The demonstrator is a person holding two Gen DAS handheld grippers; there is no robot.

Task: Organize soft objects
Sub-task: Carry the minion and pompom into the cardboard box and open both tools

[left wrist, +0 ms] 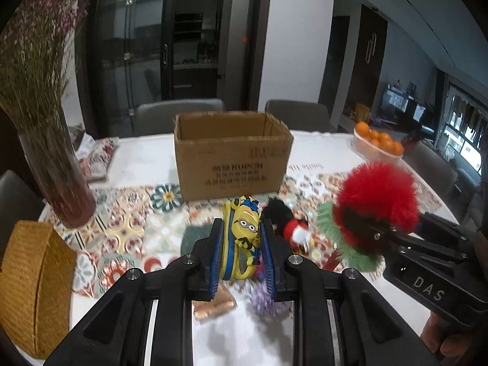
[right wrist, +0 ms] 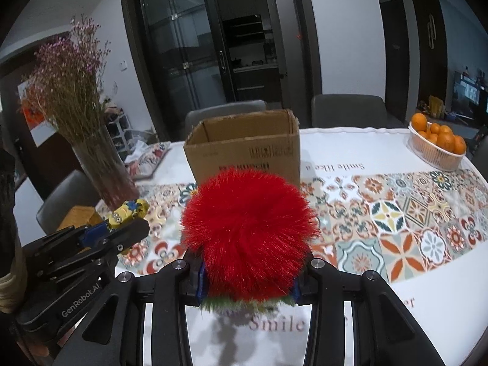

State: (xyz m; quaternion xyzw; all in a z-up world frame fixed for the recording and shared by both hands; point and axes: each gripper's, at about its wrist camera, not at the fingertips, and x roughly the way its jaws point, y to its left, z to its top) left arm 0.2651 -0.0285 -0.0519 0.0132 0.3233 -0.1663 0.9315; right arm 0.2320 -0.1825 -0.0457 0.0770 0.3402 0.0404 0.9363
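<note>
Left gripper [left wrist: 241, 238] pinching a yellow rubbery minion figure [left wrist: 244, 228] between blue pads, right gripper [right wrist: 247, 286] clamped around a fluffy red pompom with a green fringe [right wrist: 248, 235], both held above the patterned worktop [right wrist: 396, 228] short of the open brown cardboard box [right wrist: 244, 149]. Risk of the slick figure slipping from the narrow pinch, or of fur compressing and sliding free. Could also clip the box's near wall if carried too low.
</note>
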